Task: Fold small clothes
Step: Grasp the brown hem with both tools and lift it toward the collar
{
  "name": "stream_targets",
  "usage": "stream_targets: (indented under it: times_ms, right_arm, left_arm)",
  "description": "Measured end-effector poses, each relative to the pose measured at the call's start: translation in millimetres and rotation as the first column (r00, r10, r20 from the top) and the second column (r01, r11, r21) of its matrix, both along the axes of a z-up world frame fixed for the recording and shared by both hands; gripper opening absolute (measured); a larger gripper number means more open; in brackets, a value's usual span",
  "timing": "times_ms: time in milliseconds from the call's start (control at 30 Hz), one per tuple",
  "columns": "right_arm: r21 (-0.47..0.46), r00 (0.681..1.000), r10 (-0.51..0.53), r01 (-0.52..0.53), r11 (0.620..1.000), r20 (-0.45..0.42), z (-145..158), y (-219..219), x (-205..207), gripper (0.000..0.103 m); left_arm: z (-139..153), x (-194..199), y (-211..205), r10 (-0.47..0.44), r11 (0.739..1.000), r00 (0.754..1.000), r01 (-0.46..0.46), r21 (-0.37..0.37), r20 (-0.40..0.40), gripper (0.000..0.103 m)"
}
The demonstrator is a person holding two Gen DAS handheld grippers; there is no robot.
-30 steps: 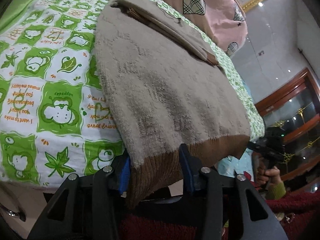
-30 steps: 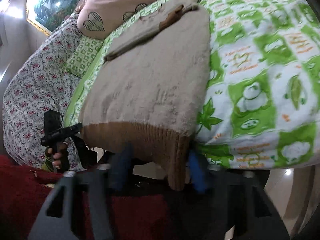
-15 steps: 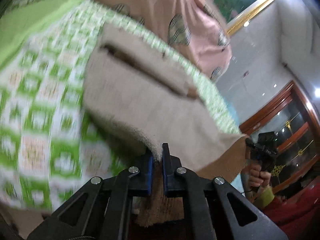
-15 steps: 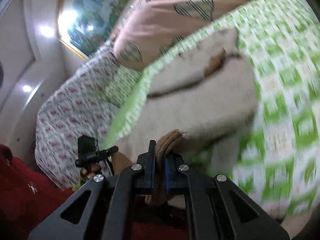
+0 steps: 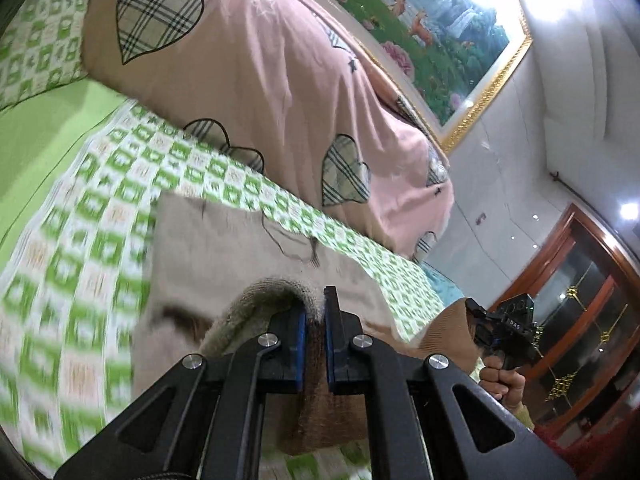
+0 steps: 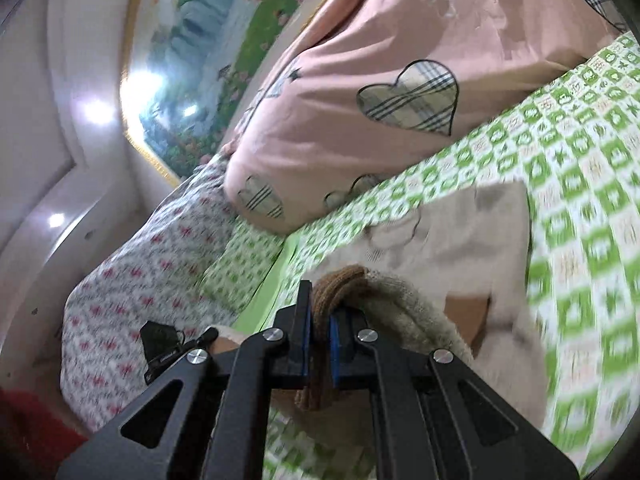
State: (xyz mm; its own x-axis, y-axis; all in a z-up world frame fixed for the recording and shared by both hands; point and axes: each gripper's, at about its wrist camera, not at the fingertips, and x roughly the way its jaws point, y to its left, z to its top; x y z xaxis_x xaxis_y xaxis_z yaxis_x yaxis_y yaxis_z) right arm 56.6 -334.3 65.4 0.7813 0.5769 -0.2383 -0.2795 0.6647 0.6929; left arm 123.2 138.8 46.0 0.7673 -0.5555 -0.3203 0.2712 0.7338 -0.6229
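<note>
Both tongs pinch the beige knitted sweater (image 5: 224,256) by its brown ribbed hem: left gripper (image 5: 315,312), right gripper (image 6: 319,300), above the green-and-white checked bedsheet (image 5: 100,216).

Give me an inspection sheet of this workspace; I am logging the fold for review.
Surface: bed with green-and-white patterned sheet.
Job's things: beige sweater on the sheet, its brown ribbed hem lifted.
Clutter: pink heart-print quilt; floral bedding.
Grippers: left gripper and right gripper both shut on the hem.
Cables: nothing seen.
Surroundings: gold-framed landscape painting; wooden glass cabinet.
</note>
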Motion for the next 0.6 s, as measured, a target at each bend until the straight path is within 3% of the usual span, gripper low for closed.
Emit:
stream_targets:
  times_ms: [167, 333, 500, 600]
  right_arm:
    - [0.004, 0.997, -0.061, 0.062, 0.998, -0.055, -12.7, -23.7, 67.2, 0.008]
    - [-0.023, 0.984, -0.105, 0.103, 0.994, -0.144, -39.2, -38.9, 116.4, 0.008]
    - [-0.075, 0.951, -0.163, 0.148, 0.986, -0.264, -75.1, -44.6, 145.5, 0.008]
    - [-0.111, 0.923, -0.203, 0.175, 0.978, -0.328, -90.7, -46.5, 154.1, 0.010]
  left_arm:
    - [-15.1, 71.2, 11.0, 0.051, 0.999, 0.998, -0.050, 0.011, -0.046, 0.005]
    - [-43.1, 116.3, 24.9, 0.088, 0.996, 0.989, -0.089, -0.001, -0.122, 0.005]
    - [-76.6, 153.2, 22.0, 0.116, 0.993, 0.967, -0.106, 0.059, -0.226, 0.007]
    - [-89.9, 161.2, 23.0, 0.124, 0.992, 0.948, -0.112, 0.058, -0.293, 0.009]
